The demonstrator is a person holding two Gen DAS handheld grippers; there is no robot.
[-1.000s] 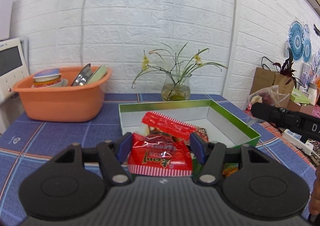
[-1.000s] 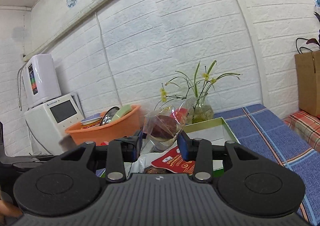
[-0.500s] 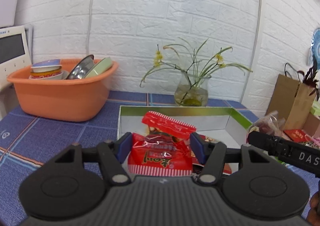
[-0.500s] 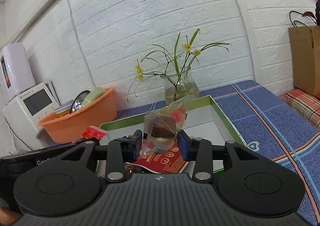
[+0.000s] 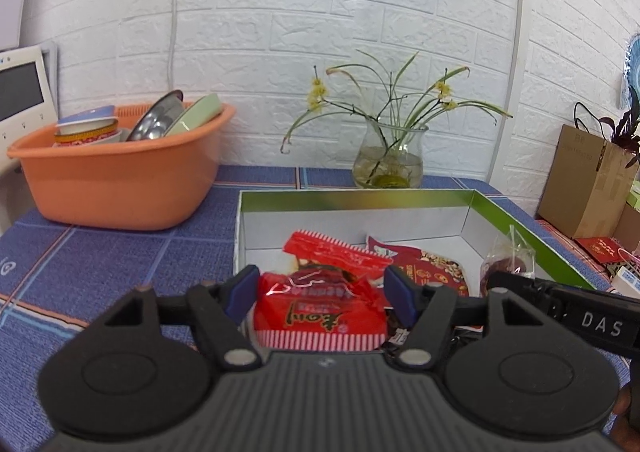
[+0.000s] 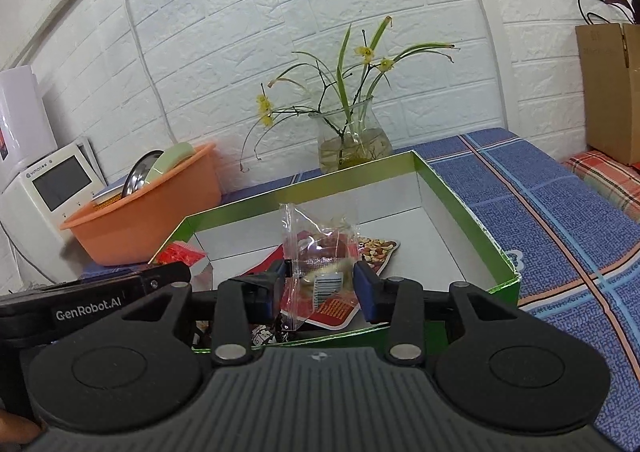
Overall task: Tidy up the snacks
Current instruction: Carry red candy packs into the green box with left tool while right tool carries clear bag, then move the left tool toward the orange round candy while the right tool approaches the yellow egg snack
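Left claw (image 5: 320, 292) clamped on a red snack packet (image 5: 320, 316), blue pads (image 5: 240, 294) pressing both its sides – packet held low over the near edge of the green box (image 5: 520, 220). Right claw (image 6: 320, 284) clamped on a clear-wrapped pastry (image 6: 316, 252), barcode label facing the camera, held above the near part of the same box (image 6: 460, 208). Each claw shows in the other's view: the right one (image 5: 560, 308) at the left view's right edge, the left one (image 6: 100, 296) at the right view's left edge, side by side near the box front. Inside the box – a second red wrapper (image 5: 332, 248) propped up and a flat nut-mix packet (image 5: 432, 268) on the white floor; far half bare. Box sits on the blue checked bench (image 5: 100, 252). Behind it left, an orange basin (image 5: 116, 184) with bowls and a steel plate (image 5: 156, 122); behind centre, a glass vase (image 5: 388, 160) with yellow flowers at the white brick wall. White appliance with screen (image 6: 52, 188) far left, brown paper bag (image 5: 588, 180) far right.
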